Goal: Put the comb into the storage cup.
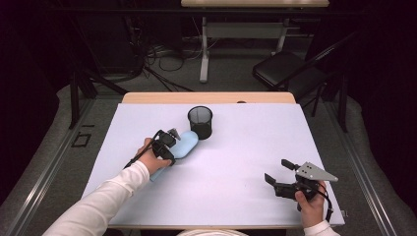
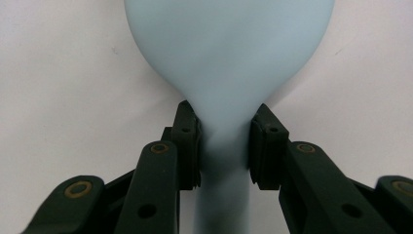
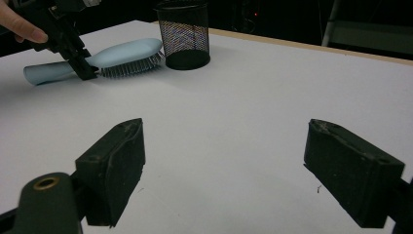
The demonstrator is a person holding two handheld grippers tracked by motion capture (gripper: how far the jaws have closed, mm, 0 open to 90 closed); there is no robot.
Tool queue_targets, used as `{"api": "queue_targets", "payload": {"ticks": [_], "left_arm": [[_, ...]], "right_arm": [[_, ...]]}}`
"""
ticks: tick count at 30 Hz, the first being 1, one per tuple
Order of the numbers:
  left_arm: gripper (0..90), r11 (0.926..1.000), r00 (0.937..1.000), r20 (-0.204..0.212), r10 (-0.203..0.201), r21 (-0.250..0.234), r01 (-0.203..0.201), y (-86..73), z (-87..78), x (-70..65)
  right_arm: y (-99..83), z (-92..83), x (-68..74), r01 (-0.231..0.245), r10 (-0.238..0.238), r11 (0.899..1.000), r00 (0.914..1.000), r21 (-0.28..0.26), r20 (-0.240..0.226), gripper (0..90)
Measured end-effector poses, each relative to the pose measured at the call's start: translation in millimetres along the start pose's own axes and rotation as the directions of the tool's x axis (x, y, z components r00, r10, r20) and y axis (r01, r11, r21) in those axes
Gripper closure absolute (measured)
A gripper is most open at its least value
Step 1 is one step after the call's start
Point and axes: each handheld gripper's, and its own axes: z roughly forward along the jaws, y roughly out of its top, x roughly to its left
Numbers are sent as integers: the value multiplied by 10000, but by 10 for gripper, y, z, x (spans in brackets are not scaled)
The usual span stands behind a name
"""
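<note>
Left gripper: jaws closed on the neck of the hairbrush, which lies bristles-down on the table, left of centre, its head just beside the mesh cup near the far edge. Right gripper: jaws wide apart, empty, near the table's right near corner.

The left hand, in a white sleeve, reaches in from the lower left and holds the black two-jaw left gripper, its jaws pressed onto the narrow neck of a pale blue plastic hairbrush. The right hand holds the black right gripper low, jaws spread wide apart and holding nothing.
</note>
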Motion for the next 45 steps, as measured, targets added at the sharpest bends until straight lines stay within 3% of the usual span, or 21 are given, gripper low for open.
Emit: {"api": "queue_targets", "payload": {"ticks": [17,31,45], "left_arm": [[694,10000,9999,113,-48,3,48,-1,-16,15],[697,9979,9989,327,-325,-541,342,-102,-68,75],[697,9882,9973,662,-310,-1478,405,-205,-204,40]], "right_arm": [[1,0,-1,26,-26,10000,10000,38,-8,146],[1,0,0,24,-24,10000,10000,31,0,146],[0,0,1,34,-34,10000,10000,21,15,146]]}}
